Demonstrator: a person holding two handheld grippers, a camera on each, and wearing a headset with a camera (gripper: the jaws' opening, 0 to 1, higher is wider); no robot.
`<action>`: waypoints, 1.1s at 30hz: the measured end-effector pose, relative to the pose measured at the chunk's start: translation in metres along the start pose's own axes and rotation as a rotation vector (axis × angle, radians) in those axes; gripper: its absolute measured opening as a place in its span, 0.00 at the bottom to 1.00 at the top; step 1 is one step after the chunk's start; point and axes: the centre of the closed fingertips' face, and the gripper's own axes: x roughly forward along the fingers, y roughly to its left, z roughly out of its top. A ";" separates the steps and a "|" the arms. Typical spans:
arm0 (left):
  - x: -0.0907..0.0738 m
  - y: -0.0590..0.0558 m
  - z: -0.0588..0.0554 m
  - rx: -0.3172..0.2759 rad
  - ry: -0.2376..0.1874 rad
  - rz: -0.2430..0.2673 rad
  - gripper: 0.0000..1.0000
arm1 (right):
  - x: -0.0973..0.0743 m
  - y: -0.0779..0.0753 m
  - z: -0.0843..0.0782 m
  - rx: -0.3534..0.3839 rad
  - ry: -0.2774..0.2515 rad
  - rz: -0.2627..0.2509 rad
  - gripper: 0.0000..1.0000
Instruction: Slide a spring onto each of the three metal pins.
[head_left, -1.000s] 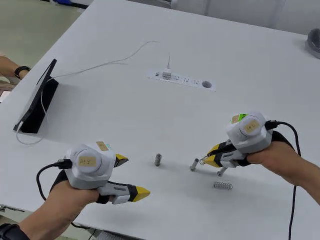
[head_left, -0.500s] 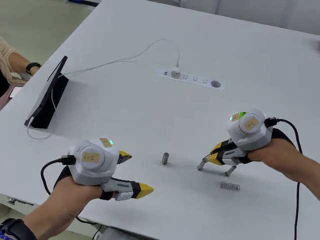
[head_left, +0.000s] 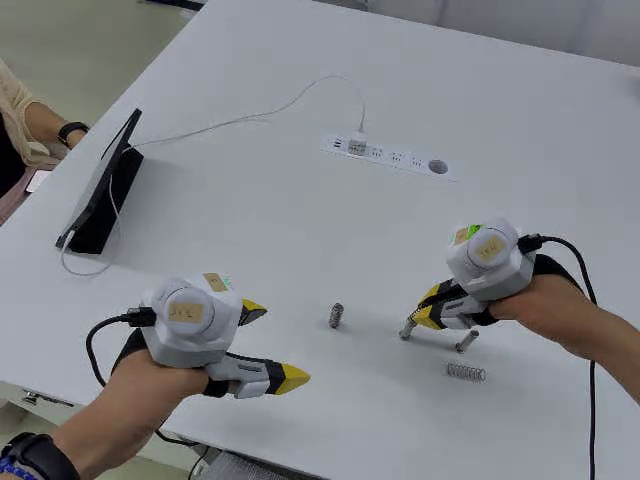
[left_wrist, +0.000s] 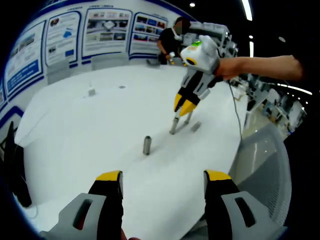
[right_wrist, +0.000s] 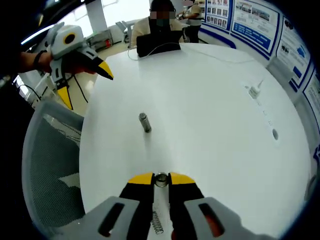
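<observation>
1. Near the front edge of the broad white table (head_left: 250, 220): left gripper (head_left: 272, 344), white-grey body with black, yellow-tipped jaws, gripped in the person's left hand (head_left: 140, 395).
2. Left jaws spread wide, well apart from every pin and spring, aimed across the table toward the other tool, as the left gripper view shows.
3. Further right, the right gripper (head_left: 422, 311), tipped downward, with a black cable trailing from its back.
4. Right jaws drawn narrow and pinched on a small silver coil spring (right_wrist: 161, 179), seen end-on as a ring between the yellow tips in the right gripper view.
5. Directly under those tips, a short grey metal pin (head_left: 407, 328), leaning, its foot on the table; too small to tell how far the held spring reaches over it.
6. Just to the right of that, a second grey metal pin (head_left: 464, 341), also tilted, close beside the right gripper.
7. Between the two grippers, standing upright and alone: a third grey metal pin already wearing a coil (head_left: 336, 315).
8. In front of the second pin, a loose silver coil spring (head_left: 465, 372) lying flat on the table.
9. On the far side, a long white power strip (head_left: 385, 155).
10. At the left edge, a black flat screen (head_left: 103, 188) propped up.
</observation>
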 end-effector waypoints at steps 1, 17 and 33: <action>0.000 0.000 0.000 0.000 0.000 0.000 0.67 | 0.001 0.000 0.000 -0.004 0.002 0.000 0.12; -0.001 0.003 0.000 0.004 0.005 0.008 0.66 | 0.021 -0.001 -0.012 -0.050 0.051 0.001 0.12; 0.003 0.001 0.000 -0.001 0.010 0.005 0.66 | 0.036 0.000 -0.019 -0.035 0.054 -0.002 0.13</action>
